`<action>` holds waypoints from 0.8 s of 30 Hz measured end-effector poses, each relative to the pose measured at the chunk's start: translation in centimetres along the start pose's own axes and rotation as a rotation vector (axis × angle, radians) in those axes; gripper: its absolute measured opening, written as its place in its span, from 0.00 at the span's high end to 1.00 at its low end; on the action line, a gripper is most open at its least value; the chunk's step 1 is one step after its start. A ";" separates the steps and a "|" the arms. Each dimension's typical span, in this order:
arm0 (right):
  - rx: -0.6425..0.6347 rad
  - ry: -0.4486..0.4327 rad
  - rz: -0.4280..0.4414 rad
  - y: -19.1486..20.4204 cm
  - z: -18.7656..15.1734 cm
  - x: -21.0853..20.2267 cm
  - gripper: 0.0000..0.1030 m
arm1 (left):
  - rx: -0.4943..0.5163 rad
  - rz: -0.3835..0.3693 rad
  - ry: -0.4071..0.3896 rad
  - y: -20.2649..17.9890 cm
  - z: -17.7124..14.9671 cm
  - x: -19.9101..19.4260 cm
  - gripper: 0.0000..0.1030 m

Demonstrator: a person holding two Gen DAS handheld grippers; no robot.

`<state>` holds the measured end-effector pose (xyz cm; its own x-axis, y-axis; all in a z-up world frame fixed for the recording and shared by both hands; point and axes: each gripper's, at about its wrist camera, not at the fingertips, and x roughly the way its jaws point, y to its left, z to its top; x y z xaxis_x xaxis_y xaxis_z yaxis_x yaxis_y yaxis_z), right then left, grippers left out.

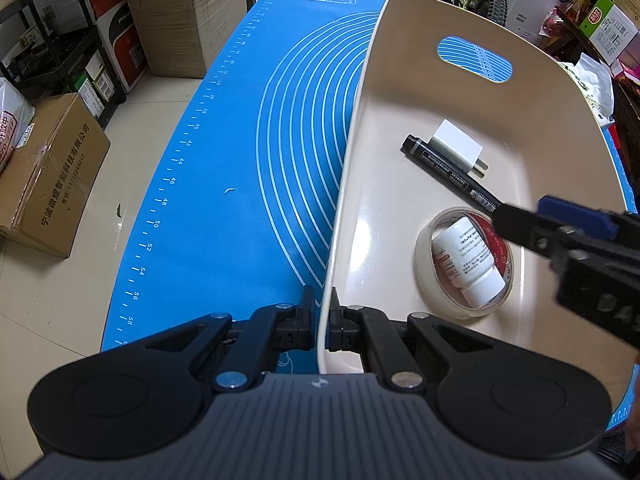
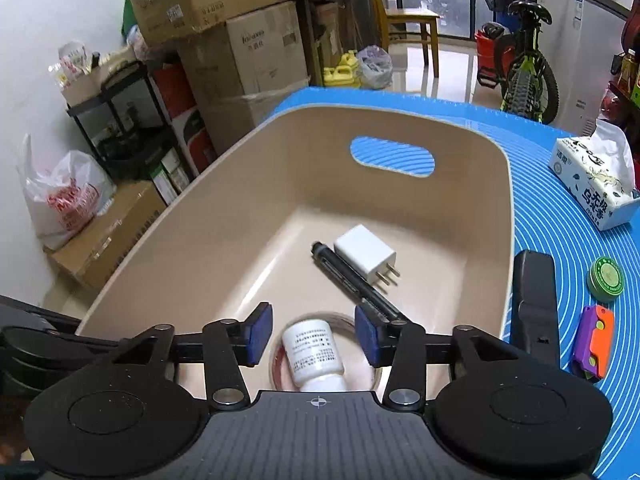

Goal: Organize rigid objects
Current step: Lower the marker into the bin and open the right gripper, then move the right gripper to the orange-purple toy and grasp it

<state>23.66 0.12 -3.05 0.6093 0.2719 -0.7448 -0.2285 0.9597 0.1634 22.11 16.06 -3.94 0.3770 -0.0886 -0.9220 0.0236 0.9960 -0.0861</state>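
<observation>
The left hand-held gripper (image 1: 323, 322) is clamped on the near-left rim of the beige bin (image 1: 360, 92), apparently to steady it on the blue-matted surface (image 1: 240, 140). The right hand-held gripper (image 2: 314, 336), jaws apart and empty, hovers over the white bottle (image 2: 314, 356), which lies inside the tape roll (image 1: 424, 268). A marker (image 2: 348, 280) and charger (image 2: 366, 254) lie at twelve o'clock of the bottle, while a green tin (image 2: 606, 278) and a purple-orange toy (image 2: 594, 342) wait outside at three o'clock.

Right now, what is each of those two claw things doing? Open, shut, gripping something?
Left gripper: shut on the beige bin, pinching its rim.
Right gripper: open, holding nothing; the white bottle lies below it, inside the tape roll.
</observation>
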 end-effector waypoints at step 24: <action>0.235 -0.247 -0.246 -16.0 -0.2 -7.7 0.27 | -0.001 -0.001 0.000 0.2 0.0 0.0 0.94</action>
<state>22.44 -17.37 -0.09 0.7946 0.0141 -0.6069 0.1084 0.9804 0.1646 22.14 16.21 -3.90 0.3767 -0.0895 -0.9220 0.0229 0.9959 -0.0873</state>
